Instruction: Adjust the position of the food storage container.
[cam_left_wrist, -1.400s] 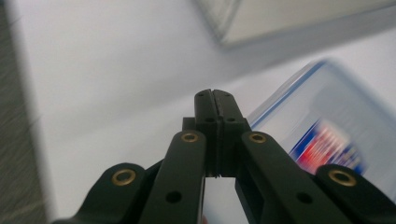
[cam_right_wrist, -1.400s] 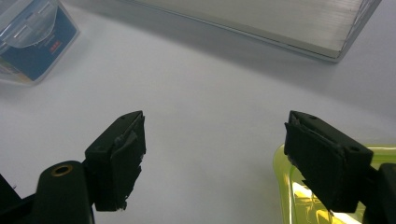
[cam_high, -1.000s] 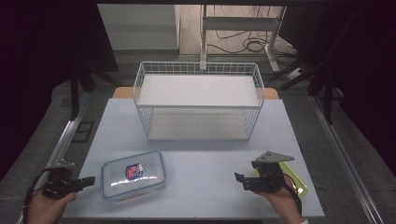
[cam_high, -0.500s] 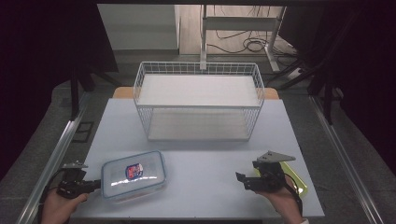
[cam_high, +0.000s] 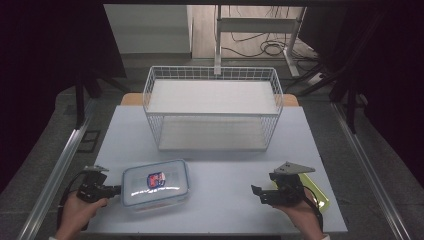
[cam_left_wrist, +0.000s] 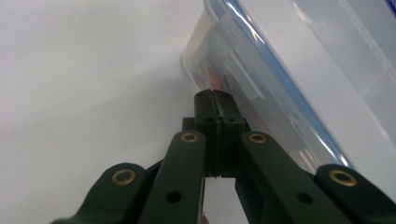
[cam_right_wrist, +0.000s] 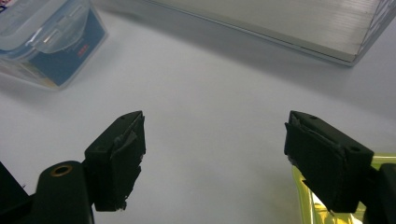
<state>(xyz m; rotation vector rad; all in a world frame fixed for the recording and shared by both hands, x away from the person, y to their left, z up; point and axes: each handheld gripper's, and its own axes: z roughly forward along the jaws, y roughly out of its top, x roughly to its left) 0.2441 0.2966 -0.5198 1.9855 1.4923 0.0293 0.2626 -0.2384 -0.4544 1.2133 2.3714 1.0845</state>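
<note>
At seven o'clock on the worktop (cam_high: 220, 210), our left gripper (cam_left_wrist: 215, 95), fingers pressed together, nudges the lidded container (cam_high: 156, 184); right gripper (cam_right_wrist: 215, 149) fingers spread, waiting.

Pale table (cam_high: 225, 210), grey floor (cam_high: 45, 150), cables (cam_high: 265, 47) behind, dark surroundings.

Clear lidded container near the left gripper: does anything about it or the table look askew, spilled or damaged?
Nothing stands out. The clear container lies flat with its lid on, slightly angled to the table edge. The left gripper, jaws shut, is at its side. No spill shows.
</note>
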